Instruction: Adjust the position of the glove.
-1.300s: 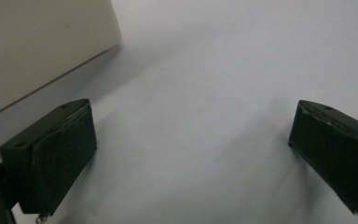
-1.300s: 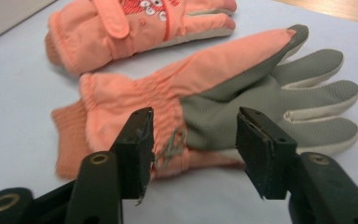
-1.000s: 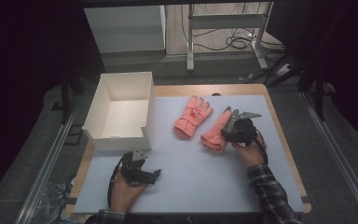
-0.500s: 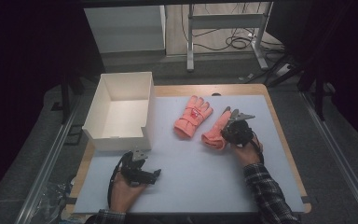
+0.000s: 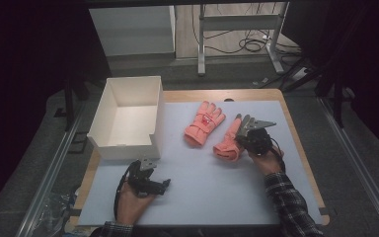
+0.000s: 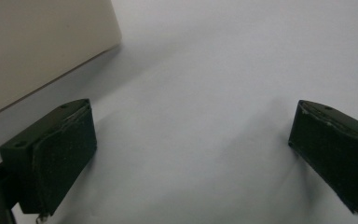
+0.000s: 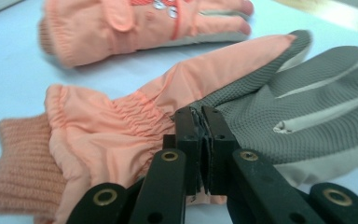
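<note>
Two salmon-pink gloves lie on the pale blue mat. One glove rests back up near the middle. The other glove lies with its grey gripping palm up, just to the right. My right gripper sits on that glove with its jaws pressed together at the edge of the palm near the cuff, seemingly pinching fabric. My left gripper rests low on the mat near the front left, jaws wide open with nothing between them.
An open white box stands at the left of the table, just behind the left gripper. Bare wood of the table edge runs along the right. Beyond the table are a desk frame and cables on the floor.
The right hand and gripper have shifted very slightly at the palm-up glove. The left gripper has stayed where it was.
</note>
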Tool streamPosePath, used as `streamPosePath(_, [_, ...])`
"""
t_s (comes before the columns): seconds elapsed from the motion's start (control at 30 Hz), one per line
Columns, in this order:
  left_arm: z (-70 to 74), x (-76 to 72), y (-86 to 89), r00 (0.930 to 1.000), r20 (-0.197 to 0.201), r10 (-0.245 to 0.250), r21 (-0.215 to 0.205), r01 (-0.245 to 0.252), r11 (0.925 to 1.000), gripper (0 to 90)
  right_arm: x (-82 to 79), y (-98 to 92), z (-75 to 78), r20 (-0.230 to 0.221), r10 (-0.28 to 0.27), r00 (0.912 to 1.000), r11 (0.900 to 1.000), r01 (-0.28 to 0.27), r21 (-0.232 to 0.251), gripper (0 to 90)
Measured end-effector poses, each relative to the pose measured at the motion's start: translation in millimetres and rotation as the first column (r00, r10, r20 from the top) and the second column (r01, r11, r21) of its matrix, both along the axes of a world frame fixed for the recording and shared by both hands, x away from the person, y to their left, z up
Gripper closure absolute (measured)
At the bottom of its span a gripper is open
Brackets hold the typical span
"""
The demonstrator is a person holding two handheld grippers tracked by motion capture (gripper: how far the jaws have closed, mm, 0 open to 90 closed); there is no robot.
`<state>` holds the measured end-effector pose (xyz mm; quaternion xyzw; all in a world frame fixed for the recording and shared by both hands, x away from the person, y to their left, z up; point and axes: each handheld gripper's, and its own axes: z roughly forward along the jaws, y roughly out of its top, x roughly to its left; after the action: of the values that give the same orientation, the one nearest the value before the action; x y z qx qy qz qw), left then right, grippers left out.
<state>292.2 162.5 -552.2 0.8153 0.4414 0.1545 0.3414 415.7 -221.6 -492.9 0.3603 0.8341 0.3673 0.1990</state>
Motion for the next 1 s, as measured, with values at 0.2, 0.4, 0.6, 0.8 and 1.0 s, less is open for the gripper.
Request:
streamPosePath(0.2, [0.1,0.0,0.1,1.0000,0.000,0.000,0.001,0.000,1.0000,0.8,-13.5,5.1,13.3,0.019,0.123,0.9922,0.992,-0.124,0.021,86.3])
streamPosePath(0.4, [0.1,0.1,0.2,1.0000,0.002,-0.001,0.004,0.001,1.0000,0.7,-19.8,10.1,17.3,-0.008,0.235,0.9720,0.970,-0.234,0.064,86.3])
streamPosePath(0.6, [0.1,0.1,0.2,1.0000,0.002,-0.002,0.004,0.002,1.0000,0.8,-25.0,22.1,9.2,-0.034,0.379,0.9246,0.924,-0.377,0.061,86.2])
streamPosePath(0.8, [0.0,0.1,0.2,1.0000,0.002,-0.002,0.002,0.002,1.0000,0.8,-18.2,22.3,-4.6,-0.078,0.427,0.9011,0.904,-0.427,0.018,84.4])
streamPosePath(1.0, [0.0,0.0,0.0,1.0000,0.001,0.000,0.001,0.000,1.0000,0.8,-16.7,13.3,-0.9,-0.109,0.390,0.9141,0.921,-0.386,0.058,75.8])
